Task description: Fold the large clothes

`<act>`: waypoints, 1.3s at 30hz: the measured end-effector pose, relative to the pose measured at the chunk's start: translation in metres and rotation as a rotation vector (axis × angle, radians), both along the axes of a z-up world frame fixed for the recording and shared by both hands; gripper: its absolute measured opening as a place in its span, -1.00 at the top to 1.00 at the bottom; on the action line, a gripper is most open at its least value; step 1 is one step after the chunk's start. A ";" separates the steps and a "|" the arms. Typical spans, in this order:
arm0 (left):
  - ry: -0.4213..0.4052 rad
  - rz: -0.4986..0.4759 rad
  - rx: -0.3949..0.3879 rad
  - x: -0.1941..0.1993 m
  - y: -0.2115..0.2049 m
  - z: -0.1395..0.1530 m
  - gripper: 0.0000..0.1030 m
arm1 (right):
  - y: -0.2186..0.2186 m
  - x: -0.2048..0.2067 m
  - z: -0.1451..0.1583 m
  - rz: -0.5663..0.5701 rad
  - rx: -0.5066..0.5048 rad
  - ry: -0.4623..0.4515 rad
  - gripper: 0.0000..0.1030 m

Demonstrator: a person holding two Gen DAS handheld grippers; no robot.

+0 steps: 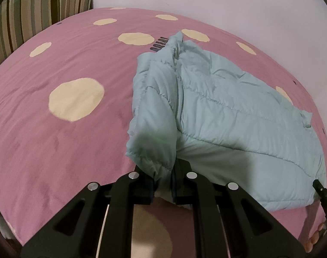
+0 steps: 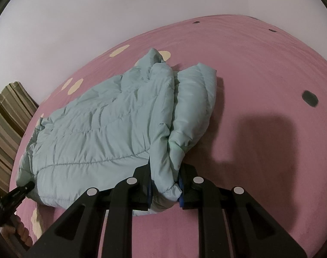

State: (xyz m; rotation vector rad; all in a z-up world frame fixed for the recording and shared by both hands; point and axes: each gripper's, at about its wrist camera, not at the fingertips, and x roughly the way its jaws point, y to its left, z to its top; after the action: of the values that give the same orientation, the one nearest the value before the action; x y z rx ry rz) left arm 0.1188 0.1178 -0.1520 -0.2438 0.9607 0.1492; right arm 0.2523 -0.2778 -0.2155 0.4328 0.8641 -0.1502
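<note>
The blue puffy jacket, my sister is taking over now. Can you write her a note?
Left gripper: shut on the puffy jacket, pinching its near left hem corner.
Right gripper: shut on the jacket's near right hem corner.
The jacket lies on the pink spotted bedcover, collar end away from you, both sides already folded in.
Left to do: probably carry the hem up to the collar to halve it, then let go.

Jacket (image 1: 238,116) hem hidden between jaws; black lettering (image 1: 159,44) possibly text, unreadable.
</note>
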 end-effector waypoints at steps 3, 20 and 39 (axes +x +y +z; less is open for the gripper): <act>-0.001 -0.008 -0.003 -0.014 0.003 0.000 0.79 | -0.001 -0.004 0.000 0.000 0.022 0.004 0.67; 0.007 -0.031 0.006 -0.056 0.009 -0.003 0.70 | 0.000 0.035 -0.003 0.025 -0.033 0.044 0.56; 0.049 0.022 0.143 -0.084 0.052 0.013 -0.50 | -0.014 0.059 0.033 -0.044 -0.211 0.004 0.15</act>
State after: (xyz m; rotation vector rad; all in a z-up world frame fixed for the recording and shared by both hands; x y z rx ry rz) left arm 0.0348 0.1697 -0.1388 -0.1197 0.9915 0.2434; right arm 0.3115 -0.2914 -0.1827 0.2540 0.8332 -0.2803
